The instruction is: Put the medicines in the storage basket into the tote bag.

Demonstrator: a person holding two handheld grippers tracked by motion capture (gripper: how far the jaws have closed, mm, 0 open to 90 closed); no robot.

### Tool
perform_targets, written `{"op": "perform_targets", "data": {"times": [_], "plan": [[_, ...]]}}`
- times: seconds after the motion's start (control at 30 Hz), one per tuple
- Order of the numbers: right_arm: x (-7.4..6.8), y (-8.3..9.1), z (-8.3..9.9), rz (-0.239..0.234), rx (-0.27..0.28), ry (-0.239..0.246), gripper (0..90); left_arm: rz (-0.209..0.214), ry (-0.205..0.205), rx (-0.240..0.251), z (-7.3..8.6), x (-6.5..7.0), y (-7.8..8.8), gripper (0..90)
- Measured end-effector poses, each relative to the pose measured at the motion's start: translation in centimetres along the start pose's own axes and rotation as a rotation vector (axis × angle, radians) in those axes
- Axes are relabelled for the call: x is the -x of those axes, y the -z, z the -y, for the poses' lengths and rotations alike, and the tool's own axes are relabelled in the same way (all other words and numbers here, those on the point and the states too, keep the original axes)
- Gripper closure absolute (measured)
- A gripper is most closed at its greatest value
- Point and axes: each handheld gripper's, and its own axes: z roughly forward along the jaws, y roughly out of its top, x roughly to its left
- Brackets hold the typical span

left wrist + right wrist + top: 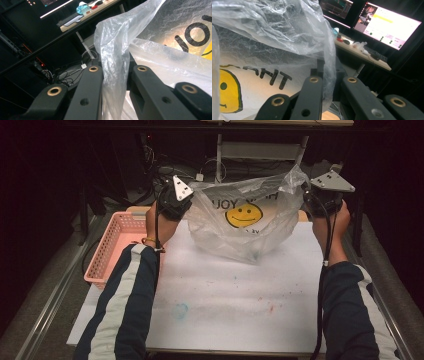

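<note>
The tabletop (225, 310) was the largest thing before me, covered in a white sheet with faint blue and red stains. A pink basket (112, 247) sat at its far left edge. Over the far middle I held a clear plastic bag (250, 227), its bottom sagging onto the white sheet. The left claw (186, 202) was pinched tight on a gathered strip of the bag's left rim; the right claw (307, 200) was likewise clamped on the right rim. Both were raised and well apart, I judge so as to stretch the mouth open for loading. Print on the bag: a yellow smiley face (243, 215) with black letters, mirrored from my side; "YOU" and the start of "THANK" were legible, the small line below was not.
</note>
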Motion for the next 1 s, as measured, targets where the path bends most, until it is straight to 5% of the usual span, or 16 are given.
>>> {"op": "perform_targets", "data": {"times": [0.23, 0.47, 0.8, 1.0], "plan": [[0.2, 0.3, 0.8, -0.016, -0.008, -0.020, 90.0, 0.014, -0.007, 0.019, -0.3, 0.1, 0.6, 82.6], [0.7, 0.9, 0.2, -0.009, 0.014, -0.021, 90.0, -0.021, -0.052, 0.041, -2.2, -0.6, 1.6, 84.9], [0.6, 1.2, -0.3, -0.001, 0.039, -0.034, 90.0, -0.017, -0.027, 0.079, -3.0, -1.1, 2.3, 84.8], [1.0, 1.9, -1.4, 0.007, 0.064, -0.029, 90.0, -0.032, -0.047, 0.122, -4.7, -1.3, 3.7, 84.9]]}}
